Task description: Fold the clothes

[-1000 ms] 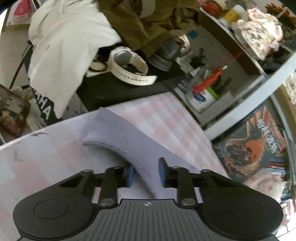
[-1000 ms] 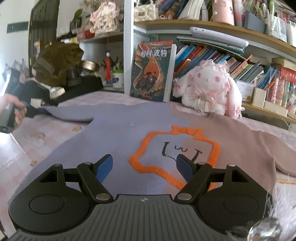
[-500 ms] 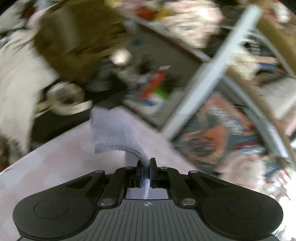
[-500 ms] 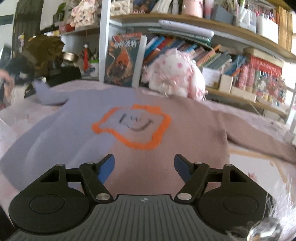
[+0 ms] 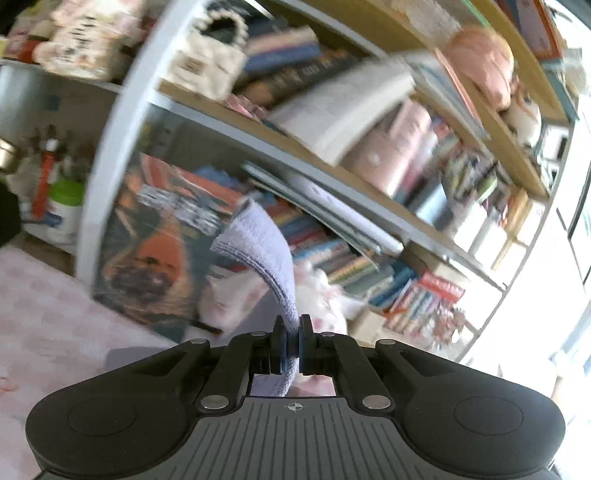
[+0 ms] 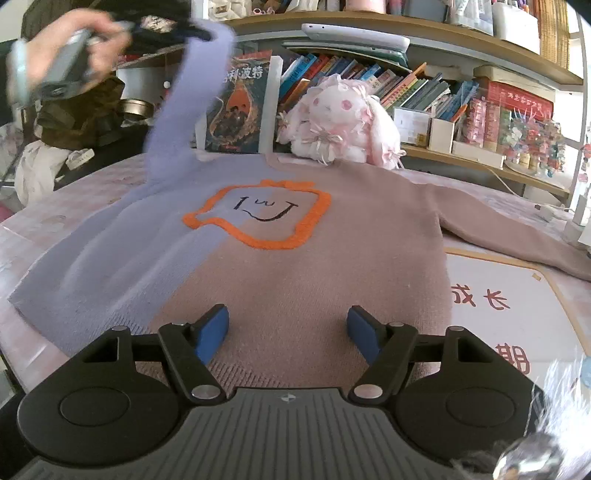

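A sweater, half lilac and half dusty pink with an orange-outlined smiley, lies flat on the table. My left gripper is shut on its lilac sleeve, whose cuff curls up past the fingers. In the right wrist view the sleeve hangs lifted high at the upper left from the hand-held left gripper. My right gripper is open and empty, low over the sweater's hem. The pink sleeve lies stretched out to the right.
A bookshelf full of books runs along the back, with a pink plush rabbit and an upright book just behind the sweater. Clothes and clutter pile at the back left. A printed mat lies right of the sweater.
My left gripper closed on the lilac sleeve and lifted it high off the table, swinging toward the shelf. My right gripper shifted right along the hem, still open.
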A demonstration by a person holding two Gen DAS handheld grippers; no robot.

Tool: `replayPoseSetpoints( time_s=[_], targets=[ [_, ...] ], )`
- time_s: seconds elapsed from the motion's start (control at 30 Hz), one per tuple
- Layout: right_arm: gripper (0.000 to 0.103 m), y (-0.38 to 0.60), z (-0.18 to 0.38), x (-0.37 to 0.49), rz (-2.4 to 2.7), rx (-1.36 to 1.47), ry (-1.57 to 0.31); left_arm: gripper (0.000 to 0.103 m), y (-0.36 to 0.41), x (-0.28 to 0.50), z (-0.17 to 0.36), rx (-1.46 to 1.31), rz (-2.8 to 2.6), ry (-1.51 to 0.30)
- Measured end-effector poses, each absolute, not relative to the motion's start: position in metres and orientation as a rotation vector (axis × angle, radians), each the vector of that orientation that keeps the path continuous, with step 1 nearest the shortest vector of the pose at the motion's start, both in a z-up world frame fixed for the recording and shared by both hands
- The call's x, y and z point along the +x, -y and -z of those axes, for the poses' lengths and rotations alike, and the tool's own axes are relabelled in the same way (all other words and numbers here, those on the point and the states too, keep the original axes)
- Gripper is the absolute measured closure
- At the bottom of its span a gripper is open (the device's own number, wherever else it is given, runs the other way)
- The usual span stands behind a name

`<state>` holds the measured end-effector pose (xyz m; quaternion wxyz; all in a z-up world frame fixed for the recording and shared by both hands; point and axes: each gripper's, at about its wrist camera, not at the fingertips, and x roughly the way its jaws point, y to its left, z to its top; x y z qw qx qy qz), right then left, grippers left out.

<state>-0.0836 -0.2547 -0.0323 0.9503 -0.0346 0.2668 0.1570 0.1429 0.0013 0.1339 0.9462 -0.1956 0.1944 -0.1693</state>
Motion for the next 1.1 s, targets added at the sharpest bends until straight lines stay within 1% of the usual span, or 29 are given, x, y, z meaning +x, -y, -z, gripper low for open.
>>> replayPoseSetpoints(
  time_s=[0.3, 0.33, 0.4, 0.43, 0.47, 0.5, 0.53, 0.57, 0.63, 0.8, 1.0, 1.1],
  targets=[
    [0.033, 0.259, 0.036, -0.087, -0.339, -0.061, -0.519, 0.099, 0.061, 0.17, -0.071, -0.373, 0.334, -0.528],
    [0.033, 0.259, 0.036, -0.087, -0.34, -0.061, -0.517, 0.098, 0.068, 0.169, -0.064, -0.368, 0.343, -0.547],
    [0.033, 0.259, 0.036, -0.087, -0.341, -0.06, -0.514, 0.094, 0.083, 0.169, -0.051, -0.353, 0.358, -0.596],
    [0.033, 0.259, 0.036, -0.087, -0.342, -0.06, -0.513, 0.087, 0.09, 0.17, -0.045, -0.346, 0.376, -0.625],
    [0.033, 0.259, 0.036, -0.087, -0.342, -0.06, -0.513, 0.071, 0.096, 0.17, -0.042, -0.341, 0.4, -0.654],
    [0.033, 0.259, 0.036, -0.087, -0.342, -0.06, -0.513, 0.062, 0.102, 0.17, -0.038, -0.336, 0.424, -0.681],
    [0.033, 0.259, 0.036, -0.087, -0.342, -0.06, -0.513, 0.047, 0.105, 0.166, -0.038, -0.326, 0.444, -0.684],
    [0.033, 0.259, 0.036, -0.087, -0.342, -0.06, -0.514, 0.04, 0.107, 0.162, -0.038, -0.315, 0.464, -0.687],
    [0.033, 0.259, 0.036, -0.088, -0.339, -0.06, -0.514, 0.035, 0.106, 0.151, -0.041, -0.285, 0.497, -0.681],
    [0.033, 0.258, 0.036, -0.089, -0.329, -0.057, -0.513, 0.035, 0.069, 0.106, -0.051, -0.148, 0.501, -0.64],
    [0.033, 0.255, 0.034, -0.091, -0.304, -0.046, -0.519, 0.035, -0.001, 0.041, -0.037, 0.186, 0.263, -0.586],
    [0.033, 0.254, 0.033, -0.093, -0.285, -0.031, -0.525, 0.035, -0.033, 0.019, -0.027, 0.225, 0.188, -0.601]
  ],
)
